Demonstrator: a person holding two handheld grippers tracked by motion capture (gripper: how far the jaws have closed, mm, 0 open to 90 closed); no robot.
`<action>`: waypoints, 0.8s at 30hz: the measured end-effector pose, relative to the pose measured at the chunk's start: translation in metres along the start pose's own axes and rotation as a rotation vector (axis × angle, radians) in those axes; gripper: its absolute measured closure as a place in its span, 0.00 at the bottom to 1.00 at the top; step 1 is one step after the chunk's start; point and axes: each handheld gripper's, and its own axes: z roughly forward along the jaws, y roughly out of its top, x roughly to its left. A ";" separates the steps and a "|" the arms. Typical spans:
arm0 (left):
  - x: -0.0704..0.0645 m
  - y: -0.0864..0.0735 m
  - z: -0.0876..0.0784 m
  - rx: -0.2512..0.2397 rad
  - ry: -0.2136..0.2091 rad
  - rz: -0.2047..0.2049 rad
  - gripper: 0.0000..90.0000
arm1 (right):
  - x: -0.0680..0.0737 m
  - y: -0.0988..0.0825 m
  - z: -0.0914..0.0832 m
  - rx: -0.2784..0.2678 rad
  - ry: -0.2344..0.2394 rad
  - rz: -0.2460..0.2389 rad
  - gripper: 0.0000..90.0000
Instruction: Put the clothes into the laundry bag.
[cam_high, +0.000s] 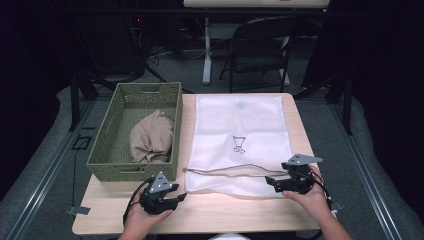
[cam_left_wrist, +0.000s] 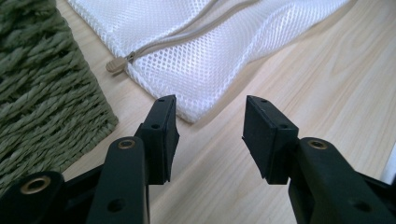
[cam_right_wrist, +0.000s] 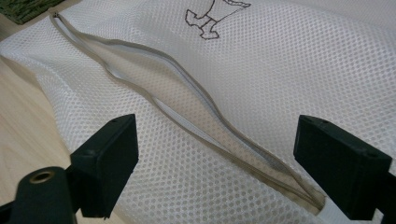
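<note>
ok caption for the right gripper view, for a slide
Open right gripper poised over the white mesh bag, jaws either side of its unzipped opening.

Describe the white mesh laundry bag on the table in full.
The white mesh laundry bag lies flat on the wooden table, right of the green woven basket. It looks like fine net fabric with a small dark outline drawing on top. A grey zipper runs along its near edge and gapes open, its pull at the basket end. The right gripper hovers open over it; the left gripper sits open just short of its corner.
</note>
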 end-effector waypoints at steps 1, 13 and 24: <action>0.001 0.001 0.000 -0.003 0.004 0.003 0.61 | 0.001 -0.001 -0.002 -0.006 0.002 -0.015 0.05; 0.007 0.004 0.004 -0.013 -0.008 -0.026 0.63 | 0.005 -0.006 -0.009 -0.083 -0.083 -0.107 0.29; 0.006 0.000 0.000 -0.004 0.000 -0.041 0.62 | 0.000 -0.003 -0.012 -0.075 -0.072 -0.068 0.50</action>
